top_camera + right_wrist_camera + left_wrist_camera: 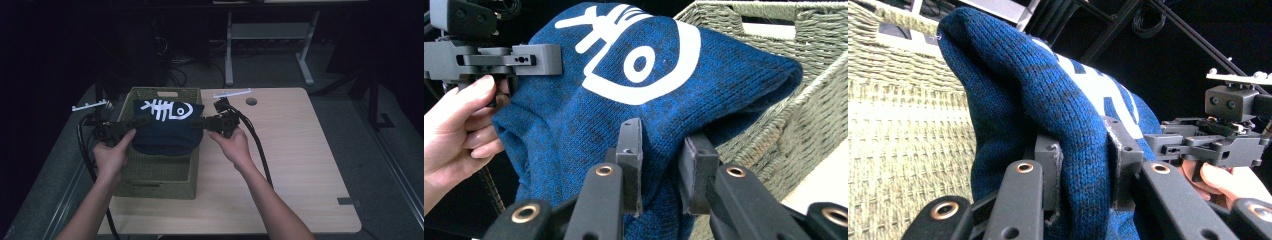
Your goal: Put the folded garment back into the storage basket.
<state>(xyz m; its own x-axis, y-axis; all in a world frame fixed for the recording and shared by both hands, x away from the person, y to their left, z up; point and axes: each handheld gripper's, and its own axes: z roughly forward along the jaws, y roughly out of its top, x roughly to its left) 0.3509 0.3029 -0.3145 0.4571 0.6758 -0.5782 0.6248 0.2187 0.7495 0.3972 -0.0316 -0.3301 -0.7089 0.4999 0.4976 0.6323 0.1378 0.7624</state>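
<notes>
Room: dark, with desk legs and cables at the top of the high view; a light wooden table [295, 165] fills the middle.
High view, cloth: the blue knit cloth [165, 131] with its white fish print hangs stretched left to right above the open basket [159, 177], left of centre.
High view, my grip: my left gripper [142, 120] has the cloth's left edge, my right gripper [197, 123] its right edge; both sit equally near.
Left gripper view: my jaws at the bottom centre are pinched nearly closed on a fold of the cloth [1058, 125], which rises to the upper left; woven basket wall [903, 140] fills the left, and my other gripper sits at the right edge.
Right gripper view: my jaws at the bottom centre are clamped tight on the cloth [644, 75]; the fish print is above them, the basket [794, 100] at the right.
Key relation: the cloth's long axis runs from jaw to jaw, directly over the basket's opening.
Next, I judge: lowering both hands together should set it inside.
</notes>
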